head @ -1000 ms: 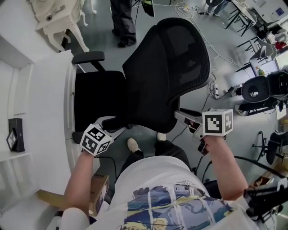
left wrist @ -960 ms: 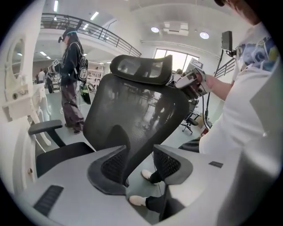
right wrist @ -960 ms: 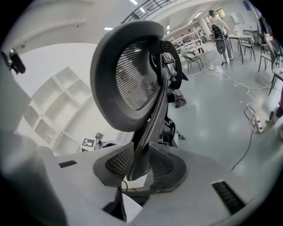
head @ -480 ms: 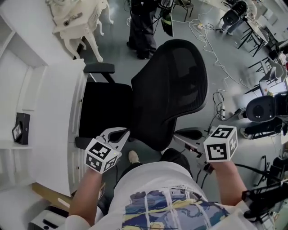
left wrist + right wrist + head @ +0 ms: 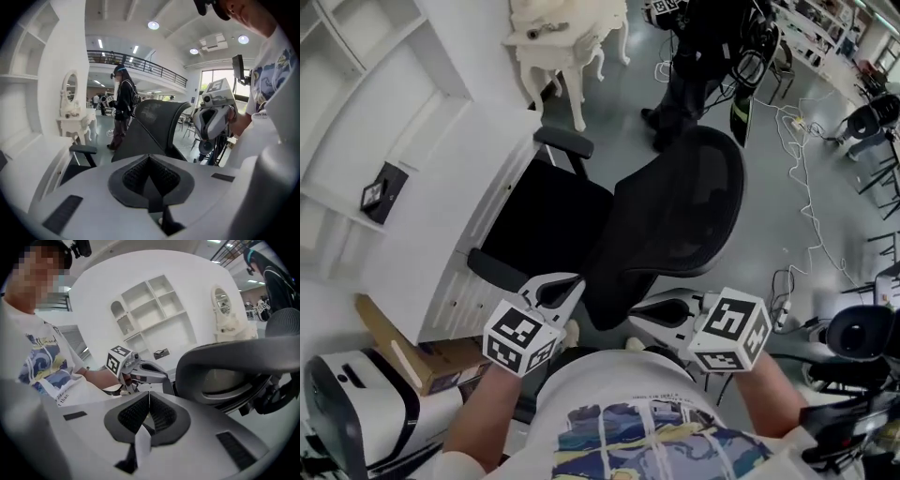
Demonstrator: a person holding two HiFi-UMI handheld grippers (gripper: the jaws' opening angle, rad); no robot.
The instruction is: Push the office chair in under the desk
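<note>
The black office chair's mesh backrest [image 5: 680, 220] faces me in the head view, and its seat [image 5: 546, 220] lies against the edge of the white desk [image 5: 455, 202]. My left gripper [image 5: 570, 286] is shut and empty, just behind the backrest's lower left edge; I cannot tell if it touches. My right gripper [image 5: 642, 309] is shut and empty below the backrest's bottom. The left gripper view shows its jaws closed [image 5: 149, 159] with the backrest [image 5: 150, 124] ahead. The right gripper view shows its jaws closed [image 5: 149, 397] below the backrest [image 5: 234, 366].
A person in dark clothes [image 5: 694, 84] stands beyond the chair, beside an ornate white dressing table [image 5: 567, 37]. Cables [image 5: 806, 159] run over the grey floor at the right. White shelves [image 5: 356, 75] hold a small black frame [image 5: 382, 186]. A cardboard box [image 5: 403, 361] lies by the desk.
Both grippers' jaws have closed. The two grippers have come closer together behind the backrest's lower edge, and the head view has swung so the desk now runs diagonally.
</note>
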